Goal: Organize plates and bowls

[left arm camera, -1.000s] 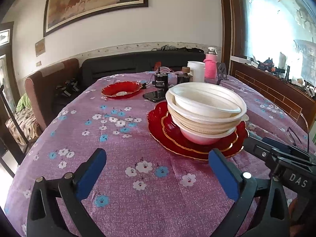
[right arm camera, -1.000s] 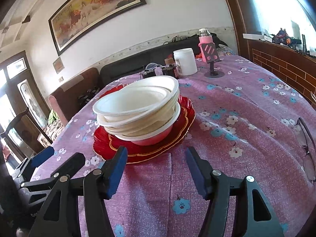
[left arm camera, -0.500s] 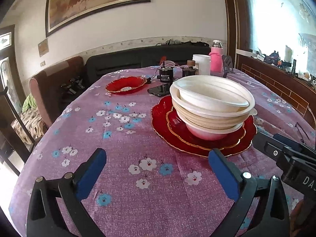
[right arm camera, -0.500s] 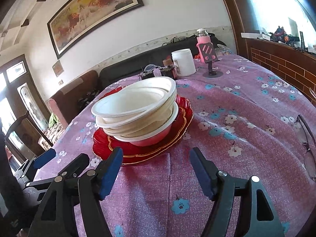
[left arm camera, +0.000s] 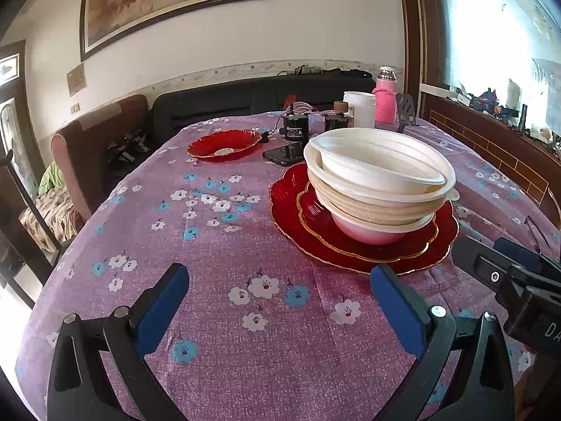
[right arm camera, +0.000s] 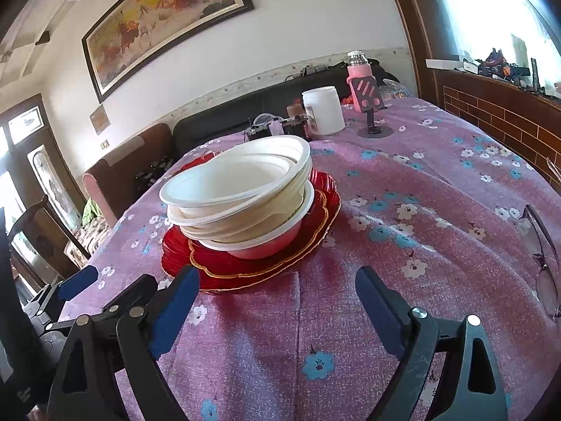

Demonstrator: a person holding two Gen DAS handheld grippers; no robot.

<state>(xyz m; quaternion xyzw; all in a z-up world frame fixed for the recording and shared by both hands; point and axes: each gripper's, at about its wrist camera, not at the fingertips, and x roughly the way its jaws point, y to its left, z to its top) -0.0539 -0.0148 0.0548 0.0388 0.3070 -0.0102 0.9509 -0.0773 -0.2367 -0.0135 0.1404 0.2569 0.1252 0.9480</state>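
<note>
Bowls (left arm camera: 378, 179) already sit nested on the red plates (left arm camera: 364, 245), centre-right of the left view. One red plate (left arm camera: 224, 144) sits alone at upper middle, so I'd say that's what's left. Left tongs (left arm camera: 277, 301) and right tongs (right arm camera: 277, 301) both gape, holding nothing.

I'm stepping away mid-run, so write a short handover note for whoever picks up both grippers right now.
Left gripper: open, holds nothing, short of the stack.
Right gripper: open, holds nothing, facing the stack.
White bowls sit nested on two stacked red plates mid-table; the top bowls sit askew.
One red plate lies apart at the far side.
Done: bowls and two plates stacked.
Left: likely add the far plate and straighten the bowls.
</note>
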